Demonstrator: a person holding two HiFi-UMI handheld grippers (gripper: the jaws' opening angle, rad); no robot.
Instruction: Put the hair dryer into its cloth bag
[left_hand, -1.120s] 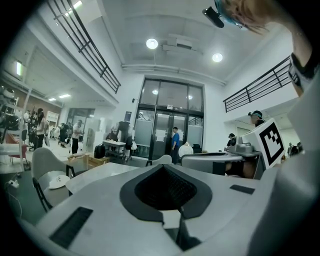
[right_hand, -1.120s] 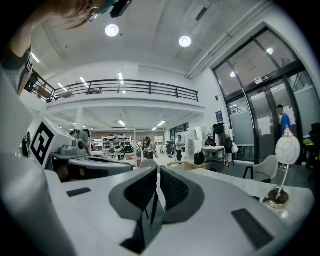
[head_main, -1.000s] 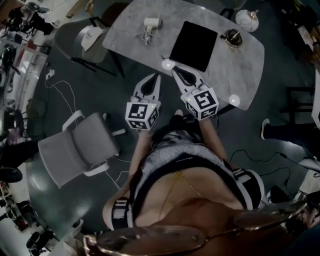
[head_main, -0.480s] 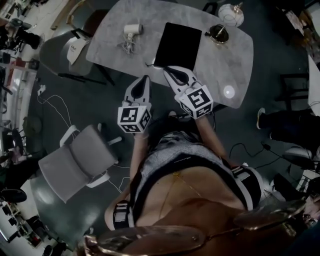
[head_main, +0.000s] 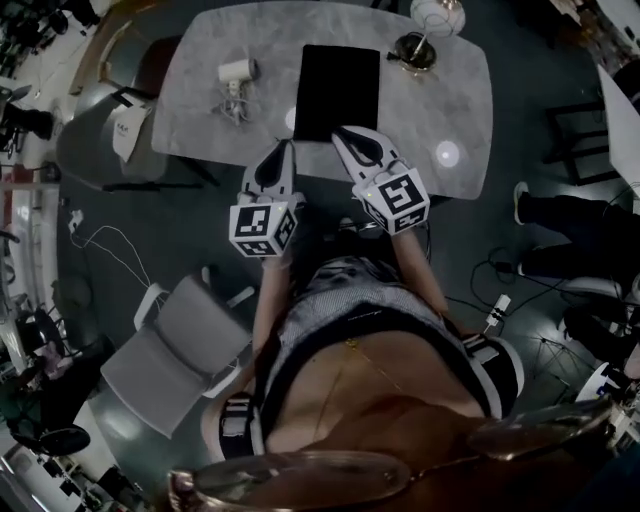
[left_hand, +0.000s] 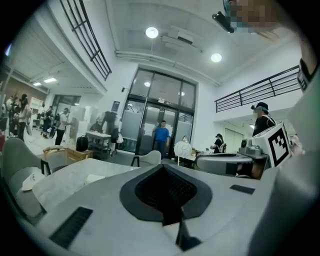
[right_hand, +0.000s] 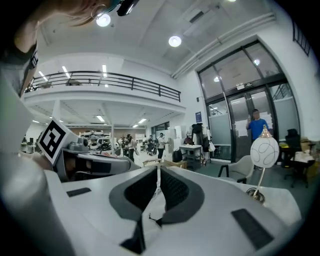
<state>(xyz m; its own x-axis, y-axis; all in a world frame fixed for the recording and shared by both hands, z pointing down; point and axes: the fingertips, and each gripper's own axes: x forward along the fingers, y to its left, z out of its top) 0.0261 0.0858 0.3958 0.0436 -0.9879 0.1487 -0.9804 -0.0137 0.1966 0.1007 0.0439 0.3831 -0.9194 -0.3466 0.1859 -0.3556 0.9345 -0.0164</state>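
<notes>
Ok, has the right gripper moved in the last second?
Yes. The right gripper has advanced across the table toward the bag: its tips now overlap the bag's near edge, where a second ago they were just short of it.

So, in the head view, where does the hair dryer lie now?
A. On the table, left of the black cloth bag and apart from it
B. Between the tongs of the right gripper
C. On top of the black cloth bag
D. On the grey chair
A: the hair dryer lies on the table, with bare tabletop between it and the black cloth bag.
</notes>
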